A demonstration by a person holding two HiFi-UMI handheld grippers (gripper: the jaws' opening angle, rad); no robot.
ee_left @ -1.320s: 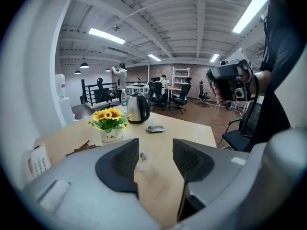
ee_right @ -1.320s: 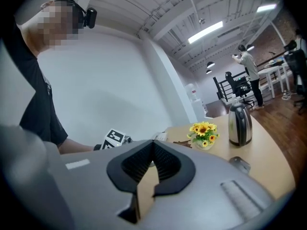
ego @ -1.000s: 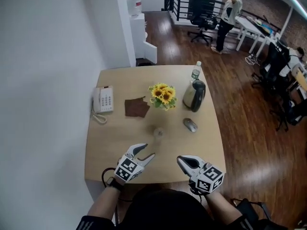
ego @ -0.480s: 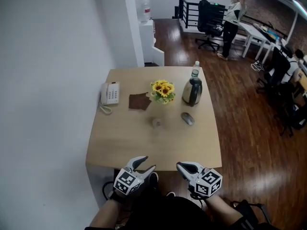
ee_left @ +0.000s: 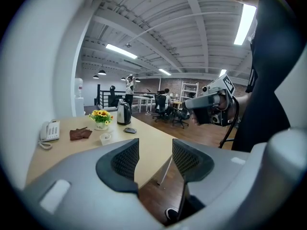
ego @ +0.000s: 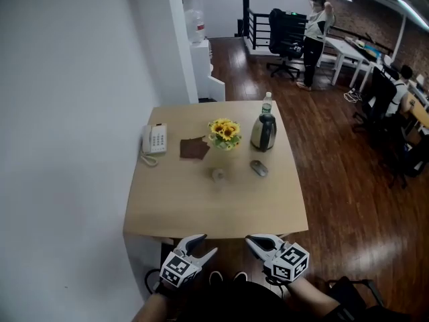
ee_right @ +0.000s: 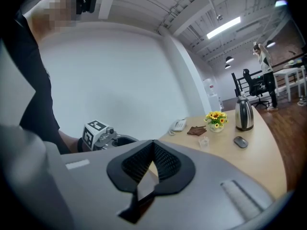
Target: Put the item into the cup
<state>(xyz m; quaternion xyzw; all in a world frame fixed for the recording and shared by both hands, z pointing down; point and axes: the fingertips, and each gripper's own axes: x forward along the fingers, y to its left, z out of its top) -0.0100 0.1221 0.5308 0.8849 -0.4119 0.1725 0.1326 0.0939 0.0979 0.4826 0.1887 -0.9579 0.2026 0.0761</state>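
The cup (ego: 218, 174) stands on the worktop (ego: 201, 213), well ahead of both sets of jaws, which hang short of its near edge. It lies slightly right of the left gripper (ego: 205, 244) and further left of the right gripper (ego: 253, 240), so the left looks nearer. The left jaws are spread and empty, the right pressed together on nothing. I cannot tell which thing is the item.

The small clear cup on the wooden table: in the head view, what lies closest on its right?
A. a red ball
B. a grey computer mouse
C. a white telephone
B: the grey computer mouse lies just to the right of the small clear cup on the wooden table, apart from it.
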